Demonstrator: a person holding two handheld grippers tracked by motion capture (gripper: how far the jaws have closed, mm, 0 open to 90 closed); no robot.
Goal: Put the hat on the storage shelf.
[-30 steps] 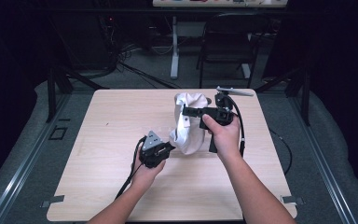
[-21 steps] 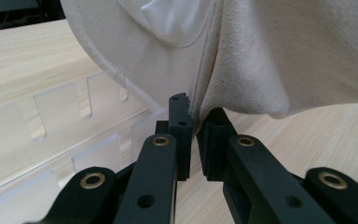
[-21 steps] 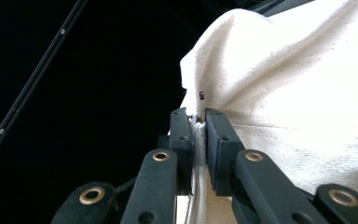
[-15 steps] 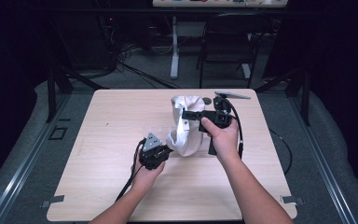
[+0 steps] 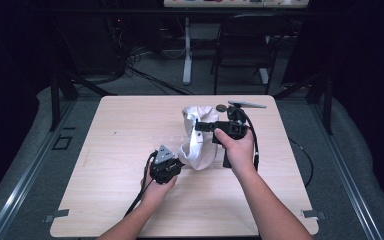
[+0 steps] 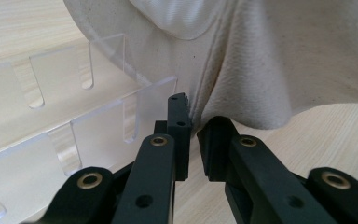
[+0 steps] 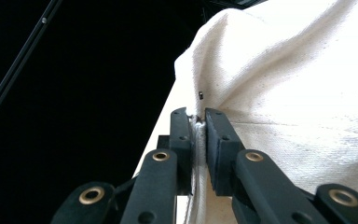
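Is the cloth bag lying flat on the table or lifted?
Lifted: the right gripper pinches the cloth bag rim high; its bottom sags to the table.

The table (image 5: 130,200) is seen from above and in front by the high view; the white cloth bag (image 5: 200,145) is shared at close range by both gripper views (image 6: 261,56) (image 7: 307,93).

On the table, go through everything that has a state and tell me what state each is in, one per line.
White cloth bag: lifted at its top edge, lower part resting on the table, mouth slack.
Right gripper: fingers shut on the bag's seam.
Left gripper: nearly closed at the bag's lower fold; a small gap shows between the fingers.
Clear slotted rack: lying beside the bag, nothing in its slots.
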